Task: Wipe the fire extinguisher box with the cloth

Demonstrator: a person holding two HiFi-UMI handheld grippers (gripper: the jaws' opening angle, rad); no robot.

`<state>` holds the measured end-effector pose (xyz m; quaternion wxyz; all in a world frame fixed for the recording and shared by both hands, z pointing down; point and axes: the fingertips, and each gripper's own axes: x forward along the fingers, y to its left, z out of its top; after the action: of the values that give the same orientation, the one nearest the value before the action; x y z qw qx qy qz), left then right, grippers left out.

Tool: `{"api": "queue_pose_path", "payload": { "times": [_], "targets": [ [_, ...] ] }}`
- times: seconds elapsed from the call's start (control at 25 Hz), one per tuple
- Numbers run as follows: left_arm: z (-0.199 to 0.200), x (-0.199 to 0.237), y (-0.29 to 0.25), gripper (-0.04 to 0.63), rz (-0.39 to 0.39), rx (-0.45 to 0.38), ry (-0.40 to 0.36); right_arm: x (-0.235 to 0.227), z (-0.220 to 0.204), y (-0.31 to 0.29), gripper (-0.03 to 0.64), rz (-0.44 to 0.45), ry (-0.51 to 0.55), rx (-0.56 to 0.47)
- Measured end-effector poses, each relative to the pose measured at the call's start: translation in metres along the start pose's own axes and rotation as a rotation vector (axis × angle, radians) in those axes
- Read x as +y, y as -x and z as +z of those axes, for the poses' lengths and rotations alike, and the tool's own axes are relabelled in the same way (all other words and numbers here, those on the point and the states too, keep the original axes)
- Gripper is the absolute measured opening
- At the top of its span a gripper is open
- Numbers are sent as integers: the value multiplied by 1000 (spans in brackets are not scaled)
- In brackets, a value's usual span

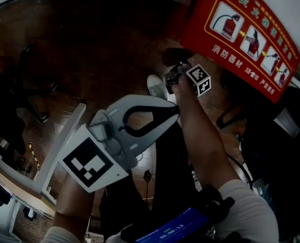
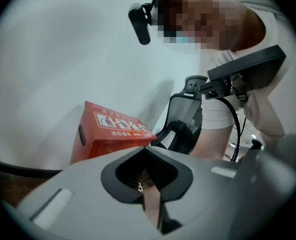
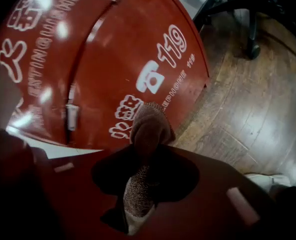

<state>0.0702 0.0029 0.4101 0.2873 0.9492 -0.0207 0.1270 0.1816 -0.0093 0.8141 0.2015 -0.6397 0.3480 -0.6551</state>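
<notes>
The red fire extinguisher box [image 1: 241, 34] with white and yellow print stands at the upper right of the head view. Its front, printed "119" [image 3: 113, 59], fills the right gripper view. My right gripper [image 3: 148, 151] is shut on a brown cloth [image 3: 148, 126]. The cloth's bunched end points at the lower part of the box front, and contact cannot be told. In the head view that gripper [image 1: 174, 76] hangs just below the box's left corner. My left gripper [image 1: 174, 113] is shut with nothing in it, held lower, away from the box [image 2: 108, 134].
A dark wooden floor [image 3: 247, 109] lies below. An office chair base [image 3: 252, 29] stands to the right of the box. At lower left are a white desk leg [image 1: 63, 146] and a white shoe [image 1: 156, 86]. A white wall [image 2: 63, 59] is behind the box.
</notes>
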Motion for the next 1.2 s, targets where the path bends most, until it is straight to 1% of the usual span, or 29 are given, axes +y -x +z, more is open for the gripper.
{"api": "queue_pose_path", "payload": {
  "times": [0.12,0.2,0.32,0.4,0.48,0.56,0.72,0.8,0.88,0.96,1.04,1.08,1.2],
  "targets": [
    [40,-10,12,0,31,-19,-38,37,-14,47,115,20,62,105],
    [62,-15,24,1,65,-32,-75,67,-28,86,115,34,155,210],
    [87,-19,46,0,142,-70,-103,117,-46,143,115,68,407,380],
    [97,-24,61,1,175,-118,-96,158,-51,176,115,132,562,453],
    [104,-33,76,0,187,-160,-89,200,-55,204,115,212,708,515],
    [110,-40,91,0,201,-188,-93,243,-61,223,115,277,891,585],
    [123,-59,125,0,218,-231,-112,326,-80,255,115,378,1241,716],
    [129,-70,140,0,224,-256,-143,369,-85,265,115,424,1406,762],
    [132,-79,155,0,230,-263,-167,407,-92,274,115,462,1598,812],
    [130,-86,167,1,230,-258,-169,433,-93,279,115,466,1837,863],
    [127,-89,175,0,236,-254,-177,453,-89,275,115,446,2087,921],
    [125,-89,177,0,240,-252,-180,461,-86,270,115,436,2192,953],
    [117,-82,178,0,252,-244,-170,473,-80,249,115,416,2436,1086]
  ]
}}
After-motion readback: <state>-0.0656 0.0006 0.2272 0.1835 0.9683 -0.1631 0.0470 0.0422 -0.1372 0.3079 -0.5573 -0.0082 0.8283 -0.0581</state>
